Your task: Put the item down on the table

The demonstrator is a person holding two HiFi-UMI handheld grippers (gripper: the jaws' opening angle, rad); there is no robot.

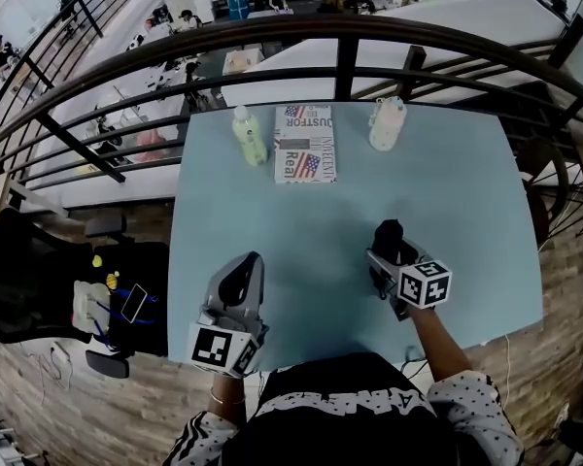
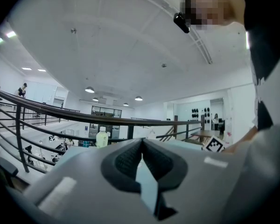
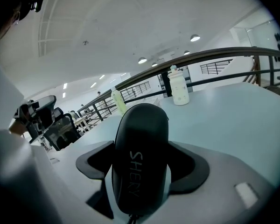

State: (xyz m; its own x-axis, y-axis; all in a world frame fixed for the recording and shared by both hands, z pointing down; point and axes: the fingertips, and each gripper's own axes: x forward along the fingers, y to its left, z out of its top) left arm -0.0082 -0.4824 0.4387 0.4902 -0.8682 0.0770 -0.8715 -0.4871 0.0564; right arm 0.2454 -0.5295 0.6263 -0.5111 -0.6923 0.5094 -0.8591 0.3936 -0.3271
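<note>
A black oblong zip case (image 1: pixel 389 235) printed "SHERY" (image 3: pixel 141 157) stands on end between the jaws of my right gripper (image 1: pixel 388 252), which is shut on it (image 3: pixel 141 169). It is over the front right part of the light-blue table (image 1: pixel 437 192); I cannot tell whether it touches the top. At the table's front left, my left gripper (image 1: pixel 245 268) points up and away from me. Its dark pads (image 2: pixel 126 160) meet at the tips with nothing between them, so this gripper (image 2: pixel 142 146) is shut and empty.
At the table's far edge stand a yellow-green bottle (image 1: pixel 248 136) and a white bottle (image 1: pixel 387 124), with a folded newspaper (image 1: pixel 304 144) between them. A black railing (image 1: pixel 340 66) runs behind the table. A black office chair (image 1: pixel 39 280) stands to the left.
</note>
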